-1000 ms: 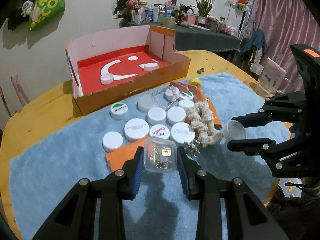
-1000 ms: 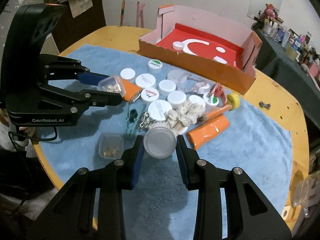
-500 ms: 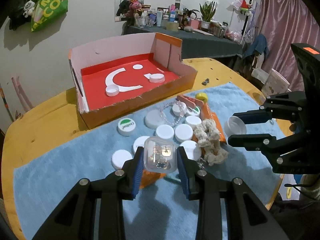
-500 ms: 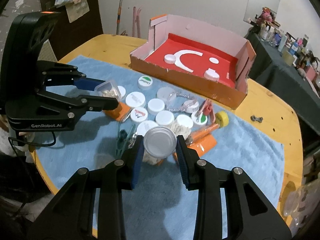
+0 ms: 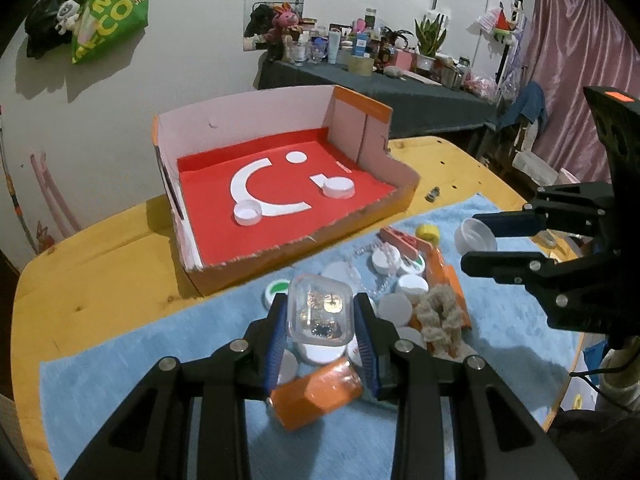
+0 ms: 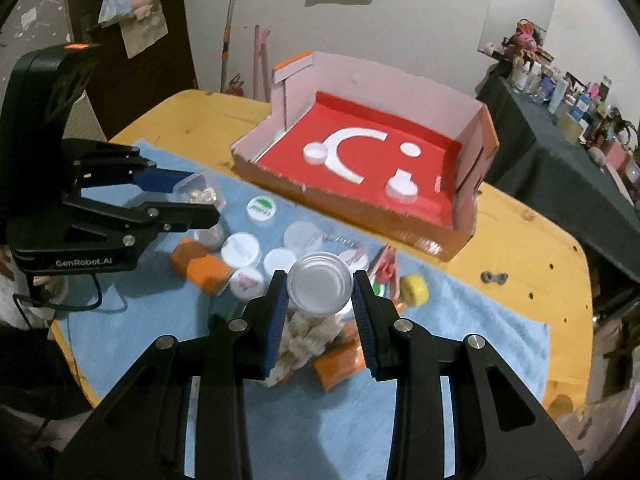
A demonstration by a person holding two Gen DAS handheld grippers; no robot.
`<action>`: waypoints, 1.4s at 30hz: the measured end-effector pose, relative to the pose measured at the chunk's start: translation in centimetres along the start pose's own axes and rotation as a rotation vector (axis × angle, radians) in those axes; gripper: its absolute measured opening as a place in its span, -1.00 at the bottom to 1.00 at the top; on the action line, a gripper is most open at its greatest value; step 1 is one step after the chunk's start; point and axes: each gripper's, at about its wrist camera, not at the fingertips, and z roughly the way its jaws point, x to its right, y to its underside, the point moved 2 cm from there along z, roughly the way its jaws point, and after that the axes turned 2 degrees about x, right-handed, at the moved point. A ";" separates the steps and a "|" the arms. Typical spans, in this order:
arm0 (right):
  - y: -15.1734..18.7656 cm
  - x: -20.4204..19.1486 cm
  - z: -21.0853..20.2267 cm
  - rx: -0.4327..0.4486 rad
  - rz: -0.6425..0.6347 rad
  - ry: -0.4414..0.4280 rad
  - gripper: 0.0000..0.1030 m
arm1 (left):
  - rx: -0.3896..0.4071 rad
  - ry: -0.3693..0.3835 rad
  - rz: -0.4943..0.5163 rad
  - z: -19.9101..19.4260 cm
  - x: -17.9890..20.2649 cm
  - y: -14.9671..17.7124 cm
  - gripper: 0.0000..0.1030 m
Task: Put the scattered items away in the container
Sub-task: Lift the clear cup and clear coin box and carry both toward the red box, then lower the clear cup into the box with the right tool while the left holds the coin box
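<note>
The container (image 5: 280,196) is a shallow cardboard box with orange outer walls, pale inner walls and a red floor printed with a white curve and dots. It sits on the yellow wooden table (image 5: 92,264), at the far edge of the blue towel (image 5: 140,344). Two white caps (image 5: 338,188) lie inside it, one near each end of the curve.

The left gripper (image 5: 321,317) points down at a slant toward the towel, its blue-padded jaws closed on a small clear square box (image 5: 320,312) holding small metallic bits. The box is lifted above the pile, short of the container's near wall. The right gripper (image 6: 320,289) is angled the same way, jaws pressed on a round clear-rimmed white lid (image 6: 320,286), also raised over the pile. Each gripper appears in the other's view, left and right side by side, well apart.

Under them the scattered things crowd the towel's middle: roughly ten white caps, several hidden behind the held pieces so the count is unsure; one yellow cap (image 6: 414,289); two orange tubes (image 5: 316,394); one knotted cream rope piece (image 5: 438,318); a pink clip (image 5: 404,240); a thin bead chain (image 6: 340,240).

A small dark metal piece (image 6: 494,277) lies on bare wood beside the towel. Beyond the table stands a dark-draped shelf (image 5: 400,92) crowded with bottles and a plant, and a green bag (image 5: 116,8) hangs on the wall.
</note>
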 end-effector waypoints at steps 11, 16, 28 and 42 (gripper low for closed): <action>-2.8 2.3 0.7 0.024 0.019 0.019 -0.40 | 0.007 -0.024 -0.014 1.1 -1.2 -2.5 -0.32; -3.8 3.2 1.4 0.026 0.027 0.030 -0.40 | 0.004 -0.027 -0.028 1.9 -1.7 -3.4 -0.32; -6.1 4.9 4.4 0.006 0.050 0.025 -0.40 | -0.021 -0.037 -0.059 4.5 -3.1 -5.1 -0.32; -9.0 6.1 9.3 -0.052 0.074 0.008 -0.40 | -0.072 -0.038 -0.129 7.7 -5.2 -5.9 -0.33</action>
